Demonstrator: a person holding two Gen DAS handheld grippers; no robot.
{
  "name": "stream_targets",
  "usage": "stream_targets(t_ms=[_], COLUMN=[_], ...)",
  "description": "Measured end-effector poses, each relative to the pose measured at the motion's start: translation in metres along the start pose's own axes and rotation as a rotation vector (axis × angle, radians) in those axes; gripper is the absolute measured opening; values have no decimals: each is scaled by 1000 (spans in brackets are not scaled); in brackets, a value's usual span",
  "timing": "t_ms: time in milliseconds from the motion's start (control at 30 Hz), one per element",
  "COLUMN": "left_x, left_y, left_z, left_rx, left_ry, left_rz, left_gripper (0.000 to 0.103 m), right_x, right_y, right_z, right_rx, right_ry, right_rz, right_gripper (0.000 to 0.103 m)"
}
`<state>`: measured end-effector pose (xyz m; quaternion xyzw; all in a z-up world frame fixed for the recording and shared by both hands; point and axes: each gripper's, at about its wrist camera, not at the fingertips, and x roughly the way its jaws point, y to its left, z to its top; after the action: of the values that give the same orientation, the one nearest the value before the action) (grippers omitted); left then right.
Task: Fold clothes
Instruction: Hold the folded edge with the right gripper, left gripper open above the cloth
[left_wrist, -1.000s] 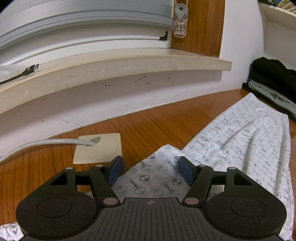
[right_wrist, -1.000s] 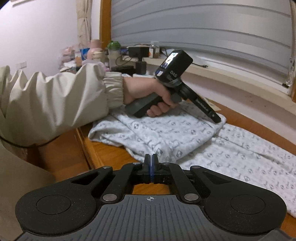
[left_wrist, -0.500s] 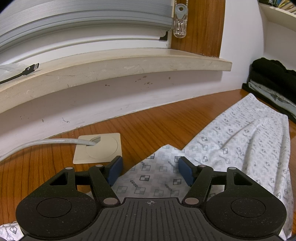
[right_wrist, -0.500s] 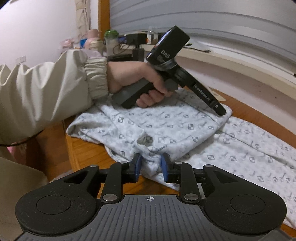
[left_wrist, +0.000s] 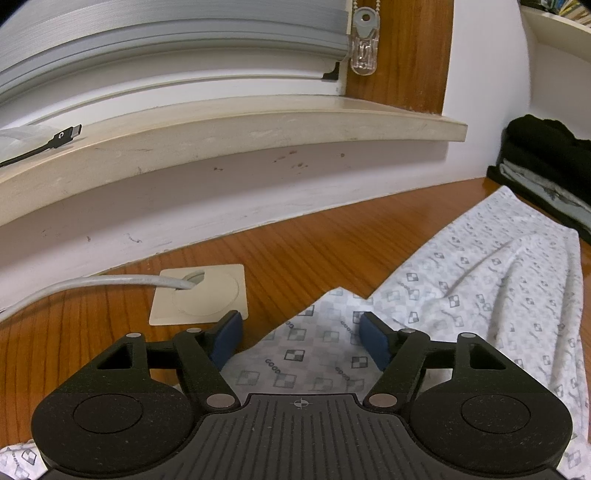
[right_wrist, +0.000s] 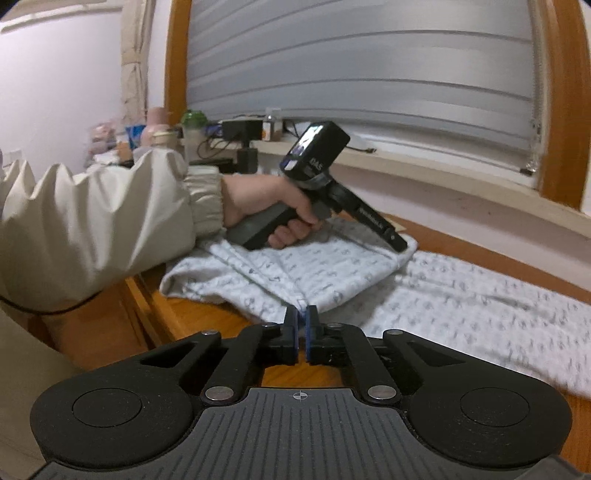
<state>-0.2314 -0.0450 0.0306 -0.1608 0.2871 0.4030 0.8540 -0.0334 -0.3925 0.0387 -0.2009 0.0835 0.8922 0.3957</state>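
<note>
My right gripper (right_wrist: 301, 322) pinches the patterned pyjama trousers' (right_wrist: 461, 295) hem at twelve o'clock; my left gripper (left_wrist: 301, 332), spread wide, straddles a fold corner.

A home, probably a bedroom: a wooden surface (left_wrist: 306, 254) under a window with lowered blinds (right_wrist: 369, 66), patterned sleepwear (left_wrist: 480, 295), stacked folded clothes (left_wrist: 546, 166), and blurred bottles and clutter (right_wrist: 155, 136) along the sill.

**White Checks on Warm Brown Wood**

The garment (left_wrist: 480, 295) is white, printed with small grey checkered squares and tiny lettering. It lies on a reddish-brown wooden table (left_wrist: 295, 251). Both grippers are black with blue pads (left_wrist: 373, 341) (the left hand's sleeve (right_wrist: 92, 221) is cream). A black folded pile (left_wrist: 546, 147) sits beyond; the cable plate (left_wrist: 201, 295) is beige.
</note>
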Motion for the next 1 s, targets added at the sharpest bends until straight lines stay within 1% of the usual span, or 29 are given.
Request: stream_targets(t_ms=[67,267,300,333,367,400,467,500,533,567,600,633,700,833,867,933,967,1000], left_x=[0,0,0,0,0,0,0,0,0,0,0,0,-1,-6,-5,1,6,10], left_y=[0,1,1,1,1,1,1,1,1,1,1,1,5,24,25,23,19,16], left_z=[0,0,0,0,0,0,0,0,0,0,0,0,0,12,16,23,24,25], left_rx=[0,0,0,1,0,0,0,0,-1,-1,-2,-4,-24,-104,-89,-40,-14,13], left_ry=[0,1,1,1,1,1,1,1,1,1,1,0,-2,-17,-15,24,38,53], left_rz=[0,2,2,2,1,1,1,1,1,1,0,-1,-7,-72,-57,-57,-62,-67], left_gripper=[74,75,75,75,75,75,75,75,75,75,76,76,76,76,76,75,73,68], right_x=[0,6,7,8,10,14,23,27,32,37,40,41,38,39,40,42,43,43], right_y=[2,2,1,1,1,1,2,3,3,4,4,4,3,3,3,3,3,2], right_z=[-2,-3,-3,-3,-3,-3,-4,-5,-6,-7,-8,-9,-10,-11,-12,-12,-12,-11], right_rx=[11,10,8,5,1,-7,-23,-30,-35,-38,-39,-31,-9,1,2,3,6,12], right_ry=[3,9,9,9,11,18,31,38,45,54,60,60,41,34,35,30,25,21], right_rz=[-16,-35,-38,-42,-41,-35,-35,-36,-40,-51,-66,-70,-67,-81,-80,-83,-85,-86], right_gripper=[1,3,7,15,18,22,26,31,32,32,22,7,6,6,6,6,6,6])
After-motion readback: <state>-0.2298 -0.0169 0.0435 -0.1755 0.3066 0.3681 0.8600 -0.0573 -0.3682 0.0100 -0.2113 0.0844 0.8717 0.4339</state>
